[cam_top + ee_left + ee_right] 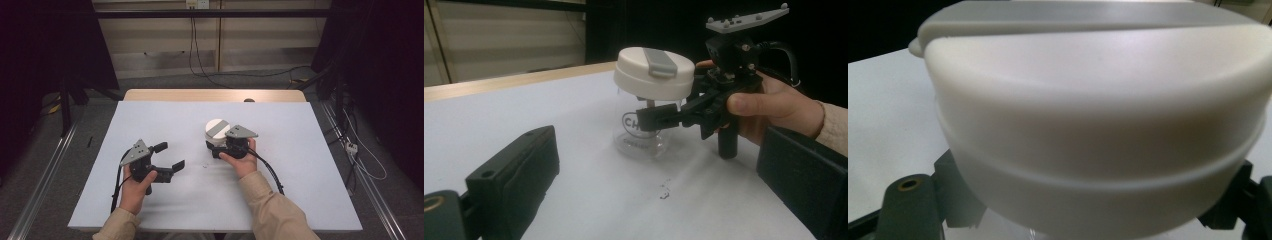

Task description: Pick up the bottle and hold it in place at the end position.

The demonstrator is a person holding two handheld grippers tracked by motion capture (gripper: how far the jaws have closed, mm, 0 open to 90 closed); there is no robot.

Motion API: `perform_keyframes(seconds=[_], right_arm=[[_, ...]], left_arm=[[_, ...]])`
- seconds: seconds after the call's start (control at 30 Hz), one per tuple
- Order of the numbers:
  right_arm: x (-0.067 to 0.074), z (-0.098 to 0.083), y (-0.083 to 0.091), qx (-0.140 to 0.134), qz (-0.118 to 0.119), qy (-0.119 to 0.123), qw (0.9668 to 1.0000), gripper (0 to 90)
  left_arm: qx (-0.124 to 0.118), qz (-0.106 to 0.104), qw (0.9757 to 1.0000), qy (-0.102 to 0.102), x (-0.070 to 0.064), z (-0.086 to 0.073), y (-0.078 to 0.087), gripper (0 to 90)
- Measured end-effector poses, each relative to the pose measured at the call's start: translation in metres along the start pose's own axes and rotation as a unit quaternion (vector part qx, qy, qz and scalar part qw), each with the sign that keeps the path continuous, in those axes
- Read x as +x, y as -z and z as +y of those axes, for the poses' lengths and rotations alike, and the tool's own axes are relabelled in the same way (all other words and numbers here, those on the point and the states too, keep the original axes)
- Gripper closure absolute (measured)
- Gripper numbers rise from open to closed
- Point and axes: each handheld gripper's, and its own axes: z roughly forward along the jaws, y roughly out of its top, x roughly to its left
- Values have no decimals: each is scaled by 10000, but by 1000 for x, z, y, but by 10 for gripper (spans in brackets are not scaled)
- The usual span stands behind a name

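Note:
A clear glass jar (641,142) with a white lid (217,128) and a grey strip across the top stands near the middle of the white sheet. My right gripper (214,146) reaches in from the jar's right and is shut on the jar just below the lid. In the left gripper view one of its jaws crosses the front of the glass. The lid (1098,110) looms very close in the right gripper view, with the black jaws low on either side. My left gripper (170,156) hovers to the jar's left, open and holding nothing, jaws pointing toward the jar.
The white sheet (280,190) covers a wooden table whose far edge (215,95) shows beyond it. A small speck (665,190) lies on the sheet between the grippers. Cables run across the floor behind and to the right of the table.

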Motion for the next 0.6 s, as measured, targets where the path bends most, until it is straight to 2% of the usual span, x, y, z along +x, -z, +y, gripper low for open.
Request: perform_keyframes(seconds=[0.4,0.6], right_arm=[[0,0,0,32,15,-20,10000,186],[0,0,0,42,16,-3,10000,185]], left_arm=[[53,-180,9998,-45,-5,10,-20,33],[86,-201,9997,-53,-6,13,-27,33]])
